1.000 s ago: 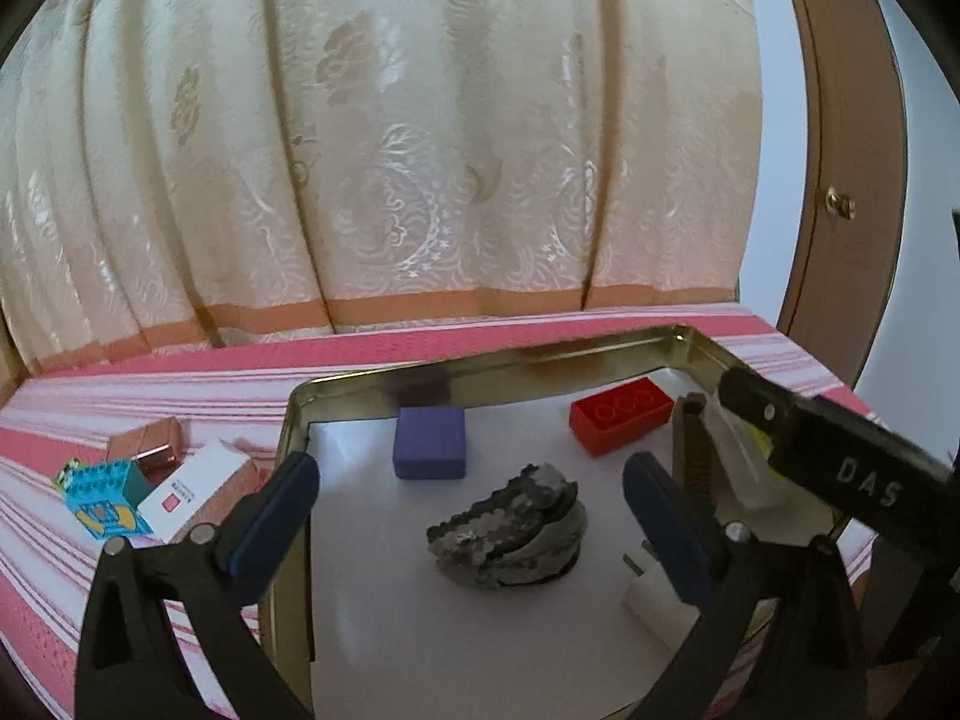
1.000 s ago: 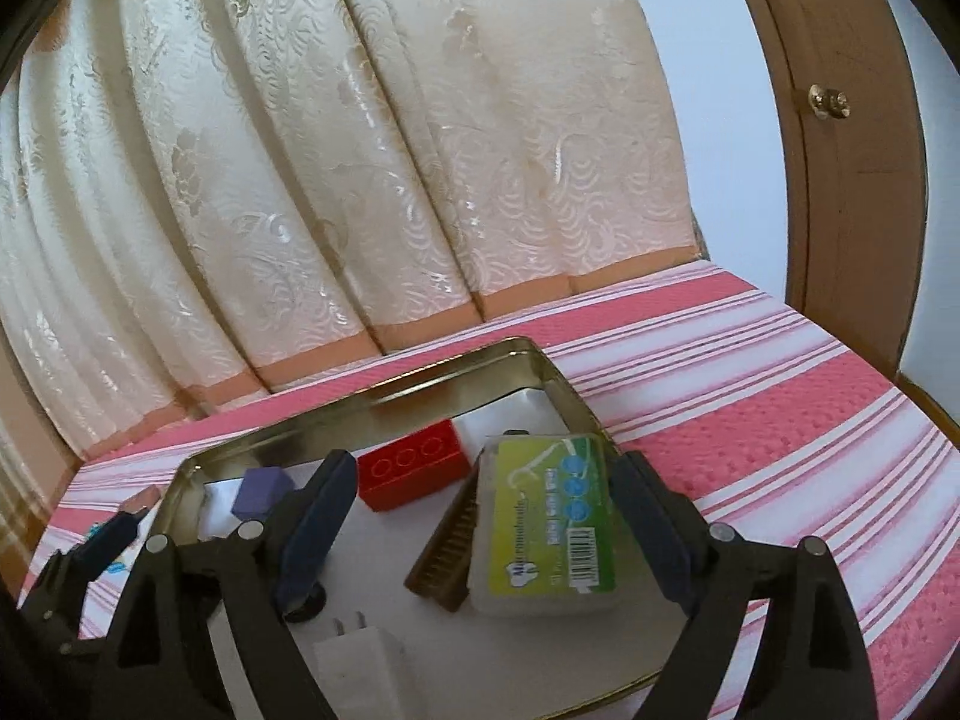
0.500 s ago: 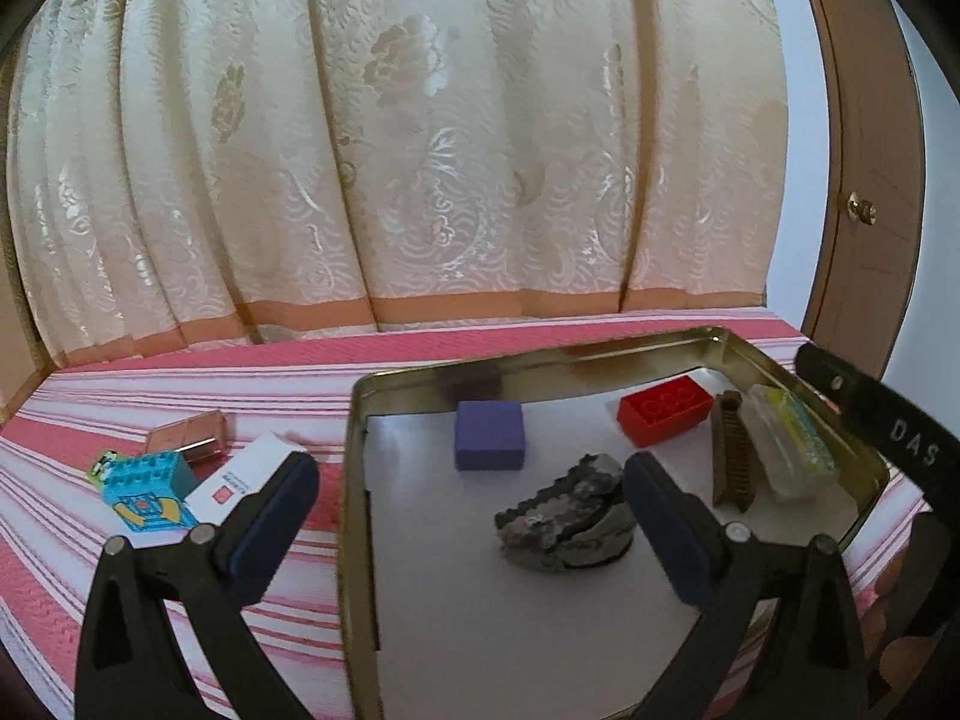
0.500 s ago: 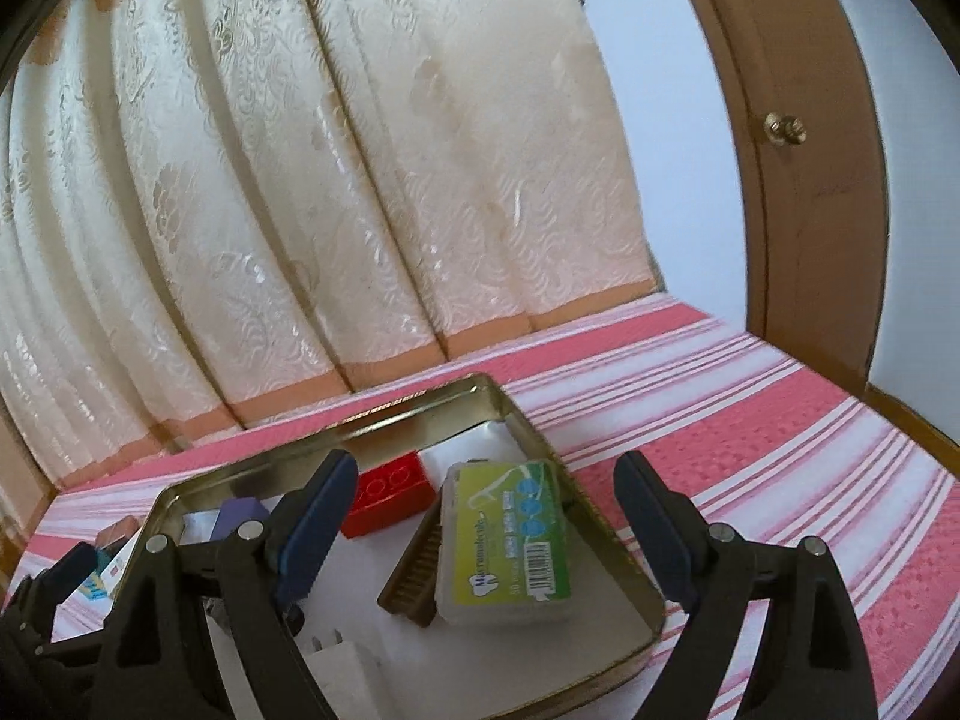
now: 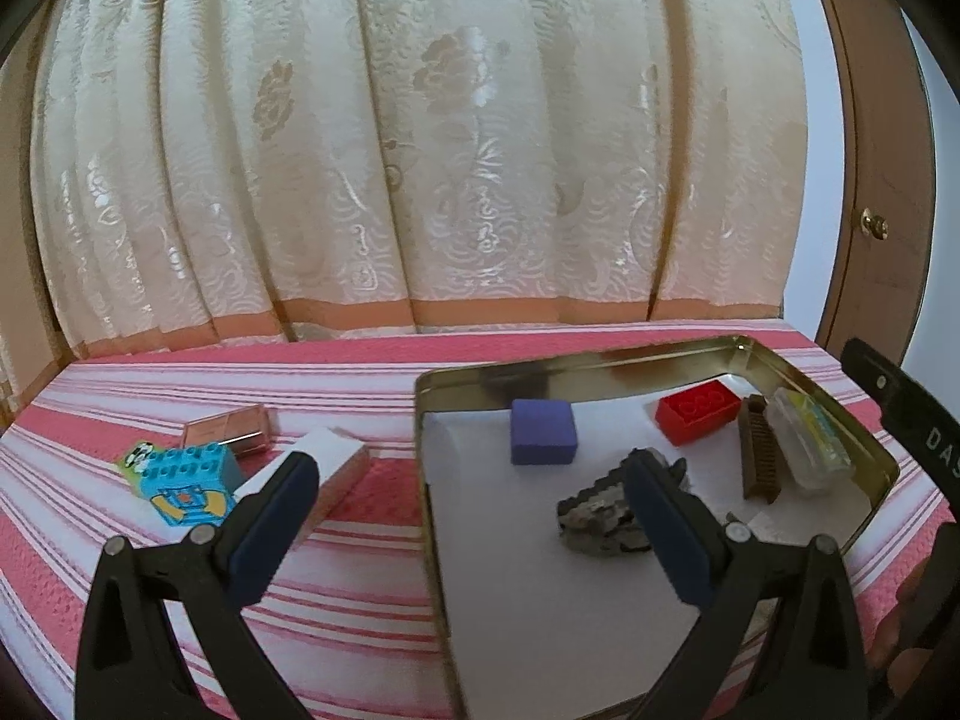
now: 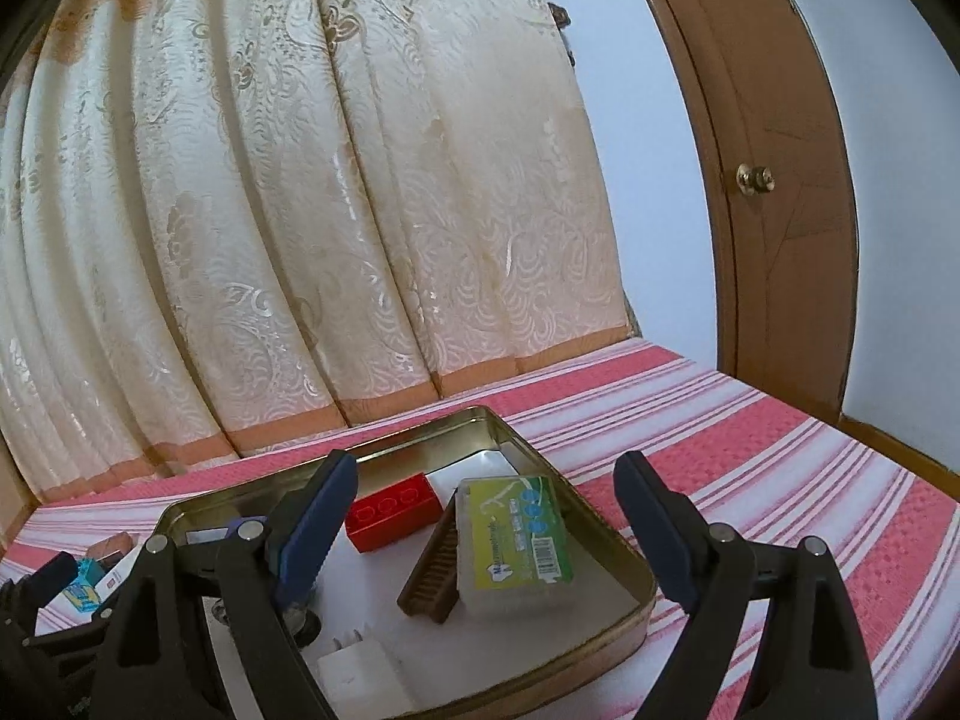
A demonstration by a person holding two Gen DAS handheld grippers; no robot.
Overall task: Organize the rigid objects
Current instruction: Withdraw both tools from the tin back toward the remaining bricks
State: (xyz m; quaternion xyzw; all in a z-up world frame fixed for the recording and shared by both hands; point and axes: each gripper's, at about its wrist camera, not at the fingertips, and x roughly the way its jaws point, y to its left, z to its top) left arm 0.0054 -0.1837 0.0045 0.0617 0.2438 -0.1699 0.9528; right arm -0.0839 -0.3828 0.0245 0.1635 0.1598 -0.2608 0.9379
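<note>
Left wrist view: just past the left tongs' (image 5: 465, 516) left finger lie a blue toy block (image 5: 183, 483), a copper case (image 5: 231, 429) and a white box (image 5: 324, 468), all on the striped cloth (image 5: 180, 384), not yet in the gold tin (image 5: 600, 354). Ahead of the right finger the tin holds a purple block (image 5: 543, 432), a grey lump (image 5: 603, 510), a red brick (image 5: 699, 411), a brown comb (image 5: 759, 456) and a clear case (image 5: 810, 444). Both tongs gape wide, empty (right tongs (image 6: 486, 525) over the tin). Roughly three pieces seem left.
</note>
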